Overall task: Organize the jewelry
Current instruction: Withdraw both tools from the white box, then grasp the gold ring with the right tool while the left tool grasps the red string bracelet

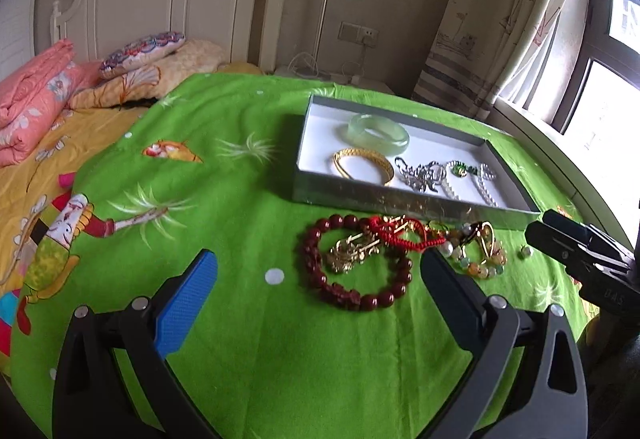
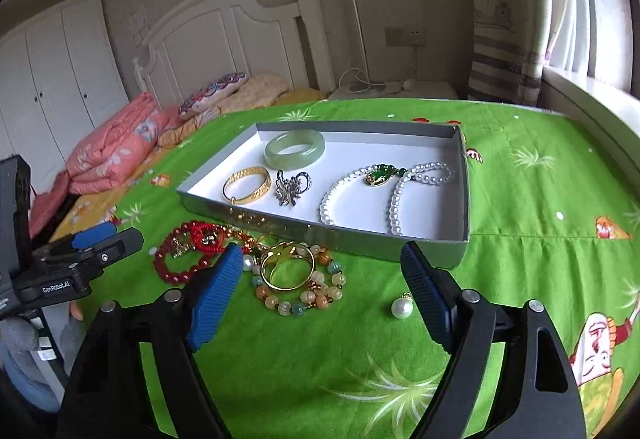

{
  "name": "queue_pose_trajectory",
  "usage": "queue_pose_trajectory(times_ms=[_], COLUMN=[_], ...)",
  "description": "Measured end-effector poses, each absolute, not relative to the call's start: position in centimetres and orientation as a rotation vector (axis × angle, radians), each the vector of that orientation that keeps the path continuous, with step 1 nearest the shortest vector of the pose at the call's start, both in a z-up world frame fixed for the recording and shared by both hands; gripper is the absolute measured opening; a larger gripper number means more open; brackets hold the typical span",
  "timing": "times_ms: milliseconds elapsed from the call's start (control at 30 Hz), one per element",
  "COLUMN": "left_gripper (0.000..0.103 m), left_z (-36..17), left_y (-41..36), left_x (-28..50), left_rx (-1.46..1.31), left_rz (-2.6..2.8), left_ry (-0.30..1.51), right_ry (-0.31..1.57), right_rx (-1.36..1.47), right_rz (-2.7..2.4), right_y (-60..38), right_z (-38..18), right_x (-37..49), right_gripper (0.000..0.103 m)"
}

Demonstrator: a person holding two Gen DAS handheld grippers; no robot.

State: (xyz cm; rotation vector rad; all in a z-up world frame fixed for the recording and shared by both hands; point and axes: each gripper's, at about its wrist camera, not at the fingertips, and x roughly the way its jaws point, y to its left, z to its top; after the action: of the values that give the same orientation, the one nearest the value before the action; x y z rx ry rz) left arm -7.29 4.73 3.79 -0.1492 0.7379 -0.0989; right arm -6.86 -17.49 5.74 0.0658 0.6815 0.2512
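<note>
Hand-held grippers (image 1: 318, 273) (image 2: 322, 267) spread above jewelry

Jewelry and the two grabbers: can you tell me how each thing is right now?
Tray: open, on the green blanket.
Jade bangle: flat in tray.
Gold bangle: in tray.
Silver brooch: in tray.
Pearl necklace: in tray, green pendant on it.
Red bead bracelet: outside tray, tangled with other pieces.
Loose pearl: alone on blanket.
Left gripper: open, empty.
Right gripper: open, empty.

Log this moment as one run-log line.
left claw: open, empty | right claw: open, empty | tray: partly filled | red bead bracelet: on bedspread
</note>
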Motion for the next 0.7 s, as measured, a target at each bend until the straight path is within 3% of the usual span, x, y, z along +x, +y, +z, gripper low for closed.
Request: queue_pose_trajectory(times_ms=[167,367,700], left_gripper=[0.1,0.1,0.1], left_z=[3.3,3.3,3.4], left_y=[5.8,6.4,5.9], left_x=[-7.6,-7.1,-7.2], left_rx=[-0.221,-0.258,-0.247], left_rz=[-0.141,-0.179,-0.212], left_ry=[0.737,0.733,0.727], right_ry=[0.72,0.793,0.864], right_rx=[-0.02,-0.087,-0.153], right_rz=[0.282,0.314,0.308], right_y=[-15.0,-12.8,-11.4], right_z=[5.2,4.3,3.6], right_x=[-6.9,-6.1,-4.5], right_gripper=[0.056,0.04,0.03])
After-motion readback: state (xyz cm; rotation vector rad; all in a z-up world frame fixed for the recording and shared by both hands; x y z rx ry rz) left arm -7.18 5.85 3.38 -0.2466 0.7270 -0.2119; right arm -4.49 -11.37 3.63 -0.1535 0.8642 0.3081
